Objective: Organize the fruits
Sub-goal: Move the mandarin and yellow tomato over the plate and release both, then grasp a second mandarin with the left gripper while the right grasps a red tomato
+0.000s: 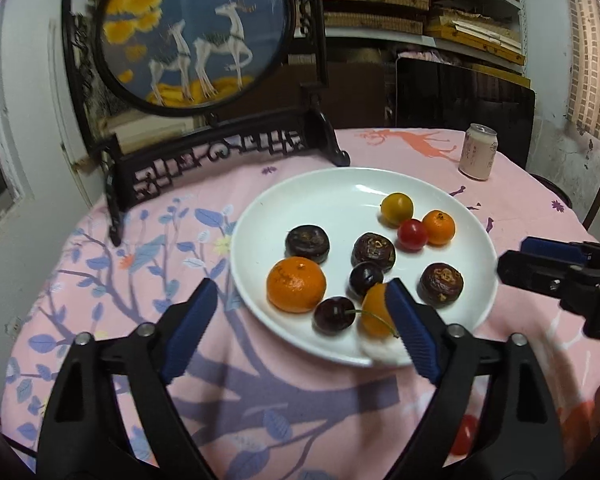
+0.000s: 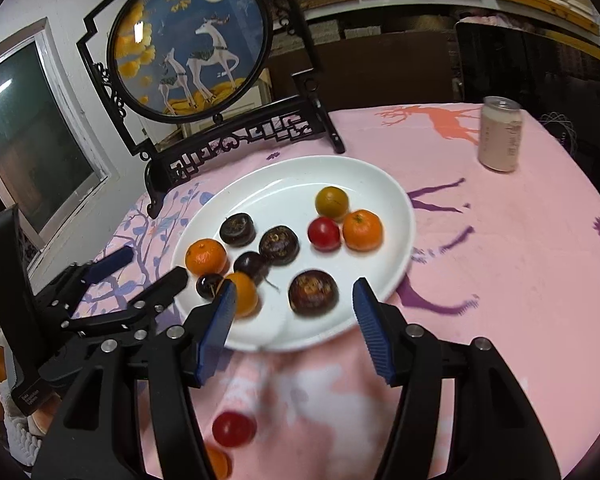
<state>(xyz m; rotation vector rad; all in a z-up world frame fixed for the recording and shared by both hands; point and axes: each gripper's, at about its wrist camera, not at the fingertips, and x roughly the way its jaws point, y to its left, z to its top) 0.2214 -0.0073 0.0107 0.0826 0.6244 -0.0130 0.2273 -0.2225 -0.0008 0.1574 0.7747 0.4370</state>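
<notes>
pink patterned cloth covers the desk [image 2: 500,260], with a deer screen [image 2: 192,44] and a drink can [image 2: 500,138] well beyond both claws. just ahead of the left claw [image 1: 300,320] and right claw [image 2: 294,300], both spread wide and holding nothing, sits the white plate [image 2: 392,208] with most of the fruit already on it: tangerines, dark cherries, brown wrinkled fruits, a red tomato [image 2: 323,233]. i judge the job mostly done. left over: a red tomato on the cloth [image 2: 234,428] and an orange piece [image 2: 218,462] lie beneath the right claw, nearer its left finger.
</notes>
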